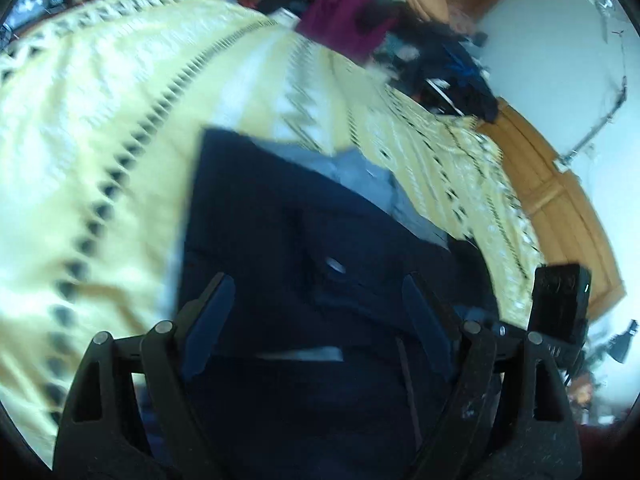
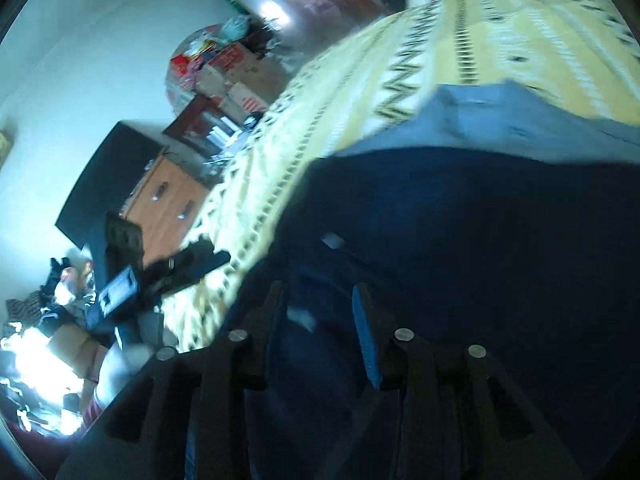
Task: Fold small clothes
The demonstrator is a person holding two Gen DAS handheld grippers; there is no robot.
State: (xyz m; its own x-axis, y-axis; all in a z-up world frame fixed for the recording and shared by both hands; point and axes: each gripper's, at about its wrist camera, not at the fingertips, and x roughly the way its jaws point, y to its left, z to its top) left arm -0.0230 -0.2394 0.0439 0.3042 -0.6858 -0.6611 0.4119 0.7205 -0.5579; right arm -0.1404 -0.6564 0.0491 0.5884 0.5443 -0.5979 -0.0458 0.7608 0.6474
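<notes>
A dark navy garment [image 1: 320, 216] with a small button [image 1: 335, 266] lies on the yellow patterned bedspread [image 1: 100, 128], over a grey-blue garment [image 1: 360, 172]. My left gripper [image 1: 318, 308] hovers over the navy cloth, jaws wide apart and gripping nothing. In the right wrist view the navy garment [image 2: 460, 240] fills the lower right, with the grey-blue garment [image 2: 500, 120] beyond it. My right gripper [image 2: 320, 314] stands partly open above the navy cloth, a pale tag [image 2: 302, 317] showing in the gap; its pads press on nothing. Both views are motion-blurred.
A maroon cloth [image 1: 344, 16] and a dark clothes pile [image 1: 452, 76] lie at the bed's far end. A wooden bed frame [image 1: 560, 208] runs along the right. Beside the bed stand a wooden drawer cabinet [image 2: 168, 200] and cardboard boxes [image 2: 236, 80]. The other gripper's body [image 1: 560, 304] shows at the right.
</notes>
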